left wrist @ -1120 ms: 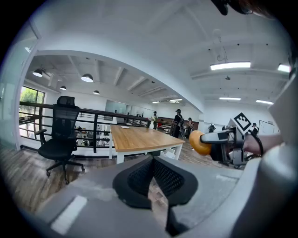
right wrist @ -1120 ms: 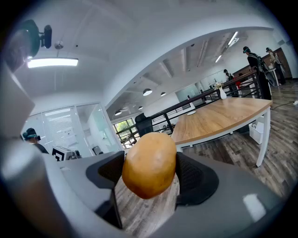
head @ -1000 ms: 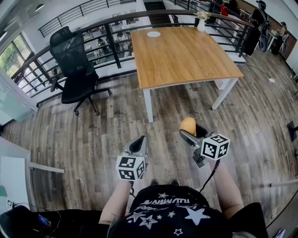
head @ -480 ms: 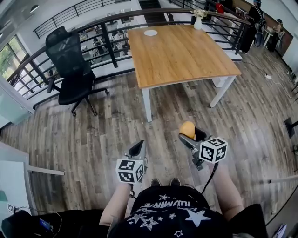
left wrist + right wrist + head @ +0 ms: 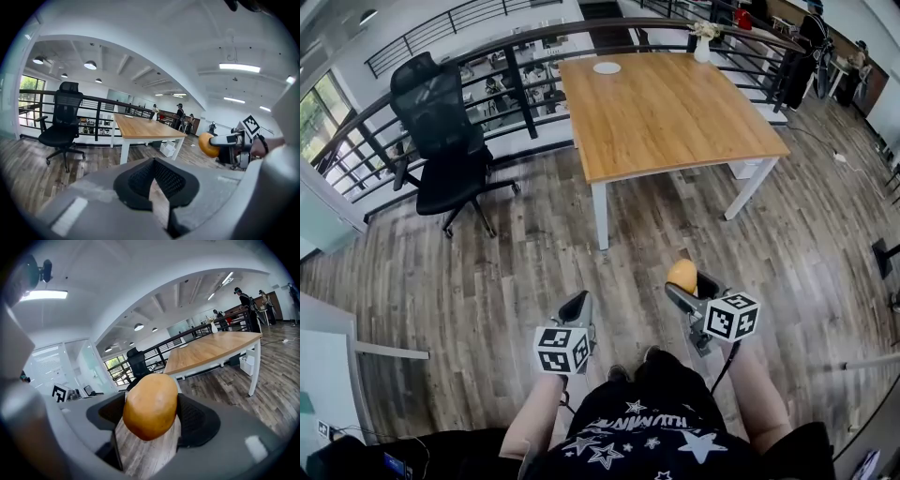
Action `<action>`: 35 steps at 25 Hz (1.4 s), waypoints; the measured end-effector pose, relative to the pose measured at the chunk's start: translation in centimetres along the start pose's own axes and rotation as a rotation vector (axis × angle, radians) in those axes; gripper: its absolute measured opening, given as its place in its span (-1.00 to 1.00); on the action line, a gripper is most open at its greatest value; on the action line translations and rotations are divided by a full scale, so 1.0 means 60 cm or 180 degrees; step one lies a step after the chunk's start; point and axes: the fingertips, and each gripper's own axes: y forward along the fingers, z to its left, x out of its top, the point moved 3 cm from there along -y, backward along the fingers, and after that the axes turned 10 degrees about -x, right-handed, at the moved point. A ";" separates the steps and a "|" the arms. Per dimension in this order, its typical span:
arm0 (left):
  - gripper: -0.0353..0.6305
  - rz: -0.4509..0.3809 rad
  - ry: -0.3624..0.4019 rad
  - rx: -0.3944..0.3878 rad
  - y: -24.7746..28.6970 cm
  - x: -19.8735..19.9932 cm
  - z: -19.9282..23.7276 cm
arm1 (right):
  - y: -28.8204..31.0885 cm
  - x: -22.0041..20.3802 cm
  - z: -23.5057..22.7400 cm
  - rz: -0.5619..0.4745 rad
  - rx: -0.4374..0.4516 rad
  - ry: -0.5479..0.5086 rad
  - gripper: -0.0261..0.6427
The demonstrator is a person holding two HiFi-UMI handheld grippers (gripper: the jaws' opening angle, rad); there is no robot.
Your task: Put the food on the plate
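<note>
Both grippers had dropped lower than a second before. The left gripper (image 5: 575, 306) was clenched on nothing. The right gripper (image 5: 687, 280) grasped the food (image 5: 681, 272), a yellow-orange lump, above the floor. Well ahead, the plate (image 5: 607, 67) looked bare near the table's (image 5: 675, 117) far edge.

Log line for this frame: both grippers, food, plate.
right gripper: shut on round orange-brown food | left gripper: shut, empty | white plate: far end of light wooden table | food not yet at plate
</note>
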 end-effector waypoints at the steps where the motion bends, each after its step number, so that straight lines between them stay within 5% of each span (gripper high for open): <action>1: -0.89 -0.0026 -0.0021 -0.0009 0.003 0.003 0.001 | 0.001 0.002 -0.006 0.0006 -0.0020 -0.0006 0.13; 10: -0.89 0.0012 -0.0020 0.0144 0.072 0.023 0.053 | 0.099 0.034 -0.071 0.0071 -0.0037 0.0025 0.13; 19: -0.89 -0.0128 0.0018 0.0397 0.220 0.150 0.114 | 0.255 0.182 -0.159 0.0089 0.0180 -0.0170 0.13; 35: -0.89 -0.0120 -0.0047 0.0736 0.361 0.213 0.137 | 0.363 0.306 -0.284 0.0102 0.0337 -0.0266 0.13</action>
